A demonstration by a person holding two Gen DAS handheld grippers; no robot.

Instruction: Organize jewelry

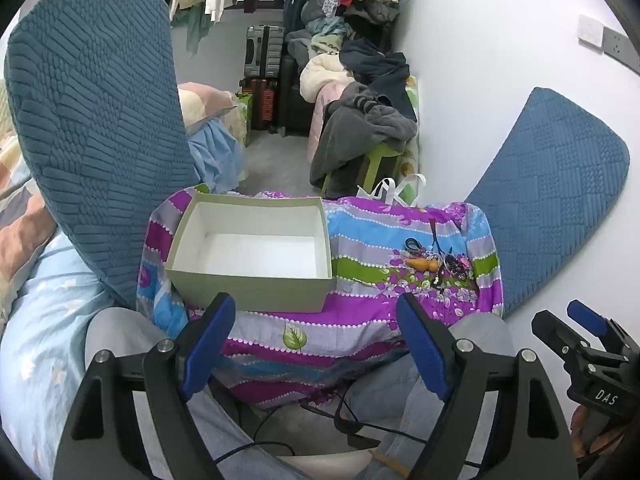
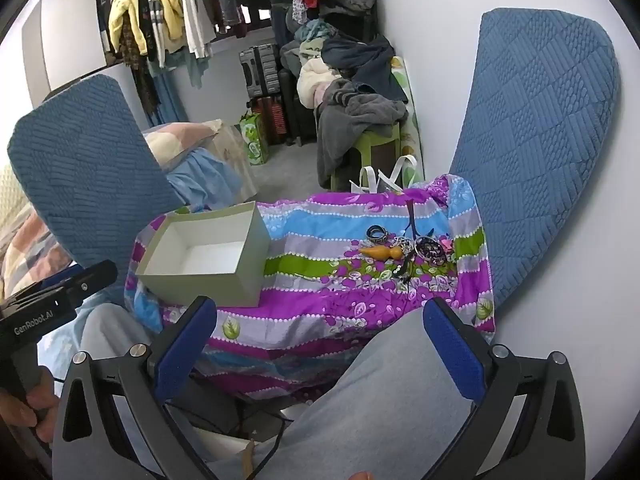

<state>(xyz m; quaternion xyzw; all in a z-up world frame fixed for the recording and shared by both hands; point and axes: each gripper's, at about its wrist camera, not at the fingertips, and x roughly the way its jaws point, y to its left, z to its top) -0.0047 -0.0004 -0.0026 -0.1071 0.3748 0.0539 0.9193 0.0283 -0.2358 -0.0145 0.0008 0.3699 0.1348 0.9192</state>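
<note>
Nearest the lens, the left hand-held gripper has its blue-padded fingers spread wide with nothing between them, poised above the person's grey-trousered knees and a tangle of black cables. The right hand-held gripper is likewise wide apart and holds nothing, hanging over the right thigh. Each tool shows at the edge of the other's view, gripped in a hand.

Just beyond the fingertips stands the table, draped in a purple, blue and green flowered cloth that hangs over its near edge. On its left part sits an open pale green box with a white, bare interior. Well apart from it, on the right part of the cloth, lies the jewelry pile: dark bangles, an orange pendant-like piece, a beaded ring of dark stones and thin cords, too tangled to separate.

Blue quilted cushions rise at either side of the table. Behind it are white bag handles, a green stool heaped with grey clothing, suitcases and a rail of hanging clothes at the far wall.
</note>
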